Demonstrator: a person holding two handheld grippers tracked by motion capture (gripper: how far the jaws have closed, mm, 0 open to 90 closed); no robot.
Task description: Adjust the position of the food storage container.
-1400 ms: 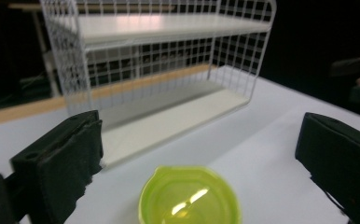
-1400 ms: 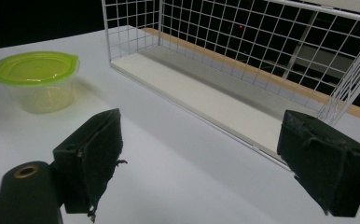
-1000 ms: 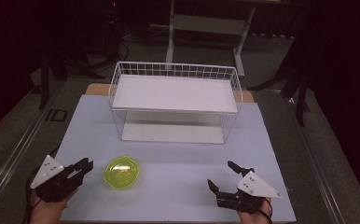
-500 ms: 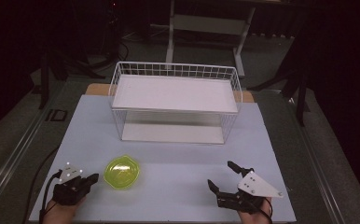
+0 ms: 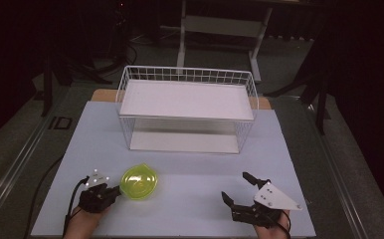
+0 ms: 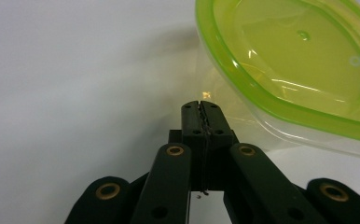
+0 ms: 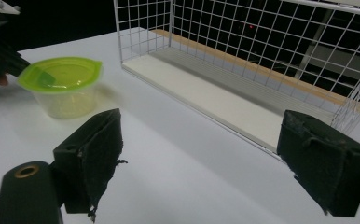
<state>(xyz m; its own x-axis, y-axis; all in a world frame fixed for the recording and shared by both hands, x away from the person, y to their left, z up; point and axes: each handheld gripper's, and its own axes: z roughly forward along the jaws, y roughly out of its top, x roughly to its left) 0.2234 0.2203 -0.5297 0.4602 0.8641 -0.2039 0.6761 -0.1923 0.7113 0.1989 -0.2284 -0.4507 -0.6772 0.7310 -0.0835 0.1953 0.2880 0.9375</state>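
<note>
Sitting lidded by the pressed-together left hand-held gripper (image 5: 114, 190), the green container (image 5: 140, 181); right hand-held gripper (image 5: 236, 188) spread.

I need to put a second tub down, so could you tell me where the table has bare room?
The widest bare patch lies between the tub and the right gripper, in front of the rack. Strips either side of the rack are also bare. It is crowded only at the near left, where the shut left gripper sits against the tub.

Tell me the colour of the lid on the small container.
The lid is bright yellow-green, on a clear container. The left gripper view shows it best.
</note>
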